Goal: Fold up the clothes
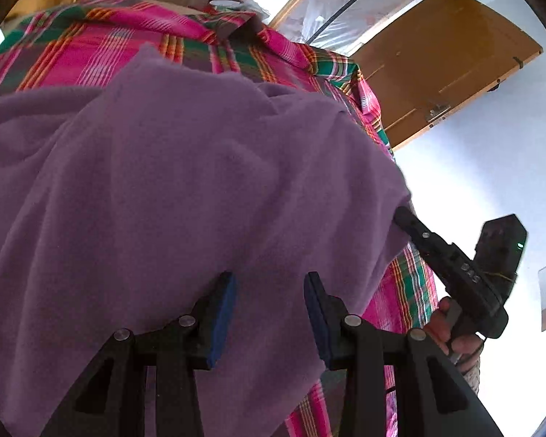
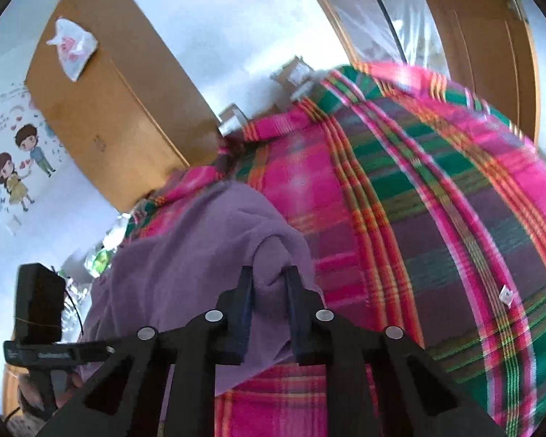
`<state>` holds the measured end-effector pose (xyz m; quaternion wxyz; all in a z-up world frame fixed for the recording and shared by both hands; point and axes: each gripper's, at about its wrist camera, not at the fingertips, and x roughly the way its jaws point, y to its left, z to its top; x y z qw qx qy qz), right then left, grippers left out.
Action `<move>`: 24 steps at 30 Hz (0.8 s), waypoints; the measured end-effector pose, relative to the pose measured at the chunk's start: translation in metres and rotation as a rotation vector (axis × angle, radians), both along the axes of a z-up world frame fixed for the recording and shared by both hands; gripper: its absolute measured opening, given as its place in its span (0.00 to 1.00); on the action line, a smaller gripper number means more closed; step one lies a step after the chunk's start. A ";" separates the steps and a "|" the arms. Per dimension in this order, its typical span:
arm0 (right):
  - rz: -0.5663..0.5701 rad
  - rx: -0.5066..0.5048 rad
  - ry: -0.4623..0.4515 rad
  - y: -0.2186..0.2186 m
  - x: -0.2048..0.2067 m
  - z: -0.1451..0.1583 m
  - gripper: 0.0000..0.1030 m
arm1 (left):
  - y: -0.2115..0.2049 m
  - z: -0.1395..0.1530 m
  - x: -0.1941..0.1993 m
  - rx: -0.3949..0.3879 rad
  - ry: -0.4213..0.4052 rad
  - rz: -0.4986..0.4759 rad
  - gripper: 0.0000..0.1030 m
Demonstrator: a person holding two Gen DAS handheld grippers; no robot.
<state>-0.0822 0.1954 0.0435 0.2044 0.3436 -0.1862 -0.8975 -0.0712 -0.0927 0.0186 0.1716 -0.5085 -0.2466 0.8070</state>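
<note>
Nearest us, our left tool (image 1: 269, 309) stands open over the purple cloth (image 1: 185, 182), gripping nothing. Our right tool (image 2: 269, 291) is pinched on a bunched edge of that cloth at its right corner. Beyond, the cloth spreads leftward and away across the plaid bedspread (image 2: 418, 218), nearer our left side.

Purple fleece garment (image 1: 185, 189): soft, fuzzy, plain mauve, no print visible. Spread loosely over a pink, green and orange plaid cloth (image 1: 91, 36), rumpled, with broad folds and a raised ridge across the upper part. Kind of garment not discernible. One edge bunched into a tuck (image 2: 271, 273) and pinched between the right tongs (image 2: 269, 284), lifted slightly off the plaid. Remainder draped down toward the near side, overhanging the plaid's lower edge in the left wrist view.
</note>
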 end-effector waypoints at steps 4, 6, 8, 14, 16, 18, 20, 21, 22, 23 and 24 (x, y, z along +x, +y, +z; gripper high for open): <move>0.062 -0.045 0.070 -0.019 0.017 0.023 0.15 | -0.011 -0.001 0.003 0.064 -0.005 0.023 0.38; 0.112 -0.039 0.102 -0.036 0.029 0.033 0.15 | -0.017 0.000 0.006 0.106 -0.003 0.038 0.38; 0.175 -0.043 0.131 -0.056 0.043 0.042 0.15 | -0.023 0.002 0.009 0.147 -0.002 0.053 0.38; 0.342 -0.003 0.161 -0.118 0.075 0.044 0.15 | -0.053 0.022 0.029 0.261 0.083 0.135 0.40; 0.384 0.013 0.157 -0.136 0.083 0.039 0.14 | -0.065 0.022 0.036 0.279 0.092 0.169 0.42; 0.427 0.029 0.153 -0.154 0.091 0.034 0.14 | -0.077 0.022 0.043 0.297 0.101 0.202 0.42; 0.460 0.035 0.141 -0.167 0.095 0.029 0.14 | -0.089 0.022 0.050 0.316 0.111 0.235 0.42; 0.474 0.037 0.133 -0.173 0.096 0.026 0.14 | -0.095 0.022 0.053 0.325 0.115 0.252 0.42; 0.489 0.045 0.122 -0.179 0.096 0.022 0.14 | -0.101 0.022 0.057 0.334 0.120 0.268 0.42; 0.505 0.052 0.113 -0.185 0.096 0.018 0.14 | -0.107 0.022 0.060 0.343 0.124 0.285 0.42; 0.522 0.055 0.107 -0.190 0.096 0.016 0.15 | -0.112 0.021 0.064 0.352 0.129 0.302 0.42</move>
